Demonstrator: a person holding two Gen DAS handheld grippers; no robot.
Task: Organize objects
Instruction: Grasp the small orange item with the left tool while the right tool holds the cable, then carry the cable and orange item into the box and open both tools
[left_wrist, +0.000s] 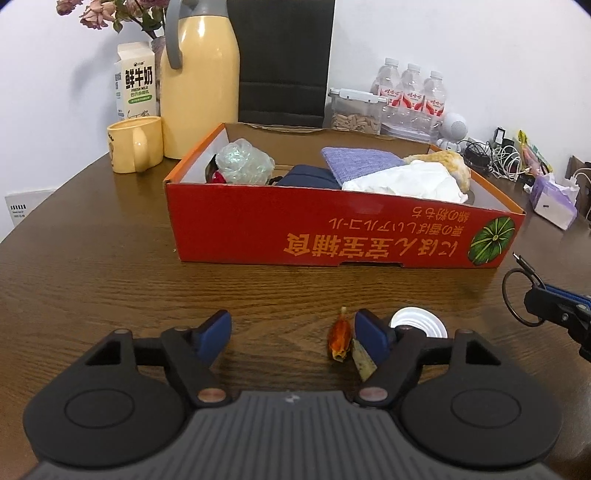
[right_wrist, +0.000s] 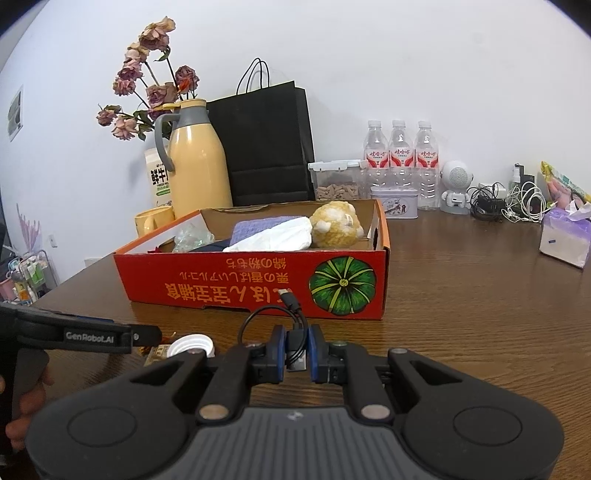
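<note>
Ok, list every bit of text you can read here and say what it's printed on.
"鲜牛奶" and "FRESH MILK": on the milk carton.
"GenRobot.AI": on the side of the left gripper, seen from the right wrist view.
Red box: large orange characters printed upside down beside a green pumpkin picture; not reliably readable.
Water bottles: red labels, too small to read.
Small tin: print too blurred to read.

One red cardboard box (left_wrist: 295, 236). Three water bottles (right_wrist: 400, 155). One yellow thermos jug (left_wrist: 199, 85). One yellow mug (left_wrist: 135, 147). One milk carton (left_wrist: 135, 81). One black paper bag (right_wrist: 266, 147). One plush toy (right_wrist: 336, 221). One white bottle cap (left_wrist: 419, 323). One tissue pack (right_wrist: 565, 236). Two tools: left tool (left_wrist: 293, 332), right tool (right_wrist: 297, 350).
</note>
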